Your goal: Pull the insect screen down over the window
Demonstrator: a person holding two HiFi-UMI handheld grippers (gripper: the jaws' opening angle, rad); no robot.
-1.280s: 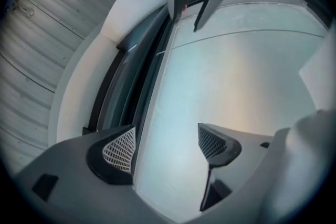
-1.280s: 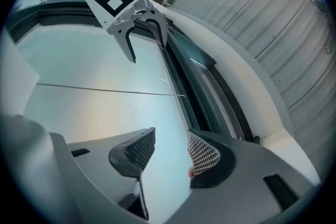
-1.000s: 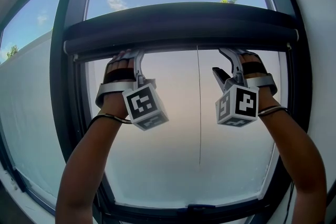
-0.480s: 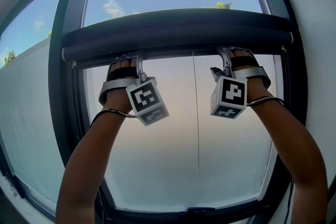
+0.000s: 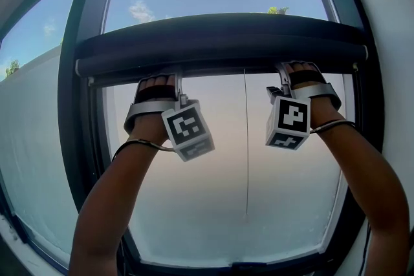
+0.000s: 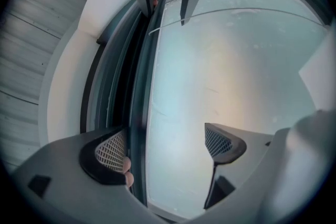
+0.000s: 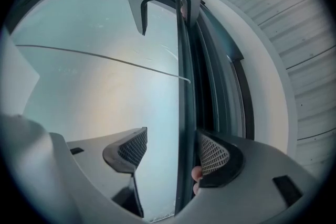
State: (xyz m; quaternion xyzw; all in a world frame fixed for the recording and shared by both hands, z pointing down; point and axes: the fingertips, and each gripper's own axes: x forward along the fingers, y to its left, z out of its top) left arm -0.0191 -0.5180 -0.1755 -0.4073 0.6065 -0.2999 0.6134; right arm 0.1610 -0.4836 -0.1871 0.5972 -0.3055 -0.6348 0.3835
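Across the upper middle of the head view runs the dark rounded housing (image 5: 220, 35) of the insect screen. Its slim pull bar (image 5: 220, 66) sits just beneath it, high in the window frame (image 5: 81, 113); what the housing holds cannot be seen. The left gripper (image 5: 169, 77) and right gripper (image 5: 284, 69) reach up to that bar, left and right of centre. In the left gripper view the jaws stand wide, and the bar edge (image 6: 139, 113) runs between them close against the left-hand pad, with fingertips (image 6: 127, 173) behind it. The right gripper view shows its jaws equally wide, the bar (image 7: 184, 113) hard by the right-hand pad. A thin cord (image 5: 246, 152) hangs down the pale pane between the arms. Below the bar the pane lies open down to the lower frame rail (image 5: 233, 265), the dark uprights close outside each wrist.
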